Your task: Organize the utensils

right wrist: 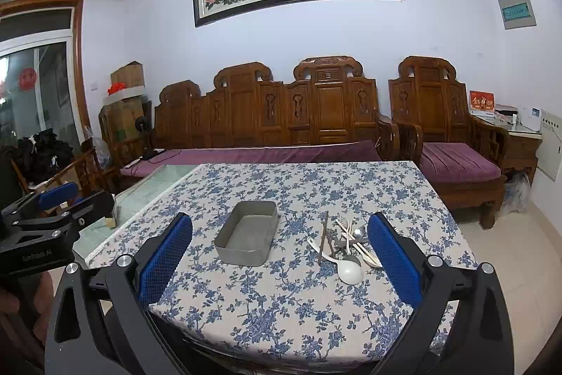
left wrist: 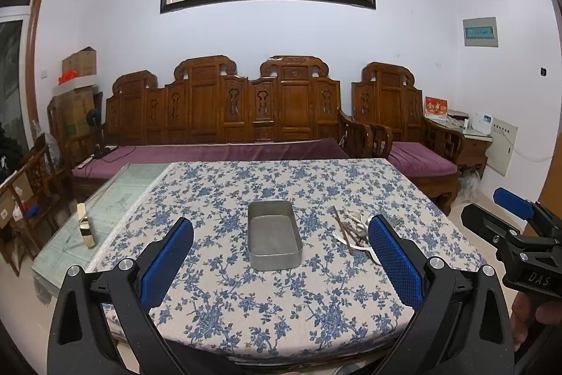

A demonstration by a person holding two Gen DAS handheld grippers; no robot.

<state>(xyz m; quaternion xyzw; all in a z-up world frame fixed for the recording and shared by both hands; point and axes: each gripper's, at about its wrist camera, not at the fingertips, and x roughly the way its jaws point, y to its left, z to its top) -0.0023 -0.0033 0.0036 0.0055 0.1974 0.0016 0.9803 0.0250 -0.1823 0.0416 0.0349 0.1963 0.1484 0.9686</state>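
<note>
An empty grey metal tin (left wrist: 274, 234) (right wrist: 247, 237) sits in the middle of the floral tablecloth. To its right lies a loose pile of utensils (right wrist: 346, 243) (left wrist: 353, 229): white plastic spoons (right wrist: 349, 269), metal spoons, a fork and brown chopsticks (right wrist: 324, 234). My left gripper (left wrist: 279, 260) is open above the near table edge, in line with the tin, nothing between its blue pads. My right gripper (right wrist: 279, 260) is open too, short of the pile, empty. Each gripper shows at the edge of the other's view: the right gripper (left wrist: 516, 220), the left gripper (right wrist: 52, 202).
The table (left wrist: 246, 322) has a bare glass strip on the left with a small gold and cream box (left wrist: 86, 227). A carved wooden sofa (left wrist: 224, 115) with purple cushions and an armchair (left wrist: 404, 129) stand behind the table. Cardboard boxes are stacked at the back left.
</note>
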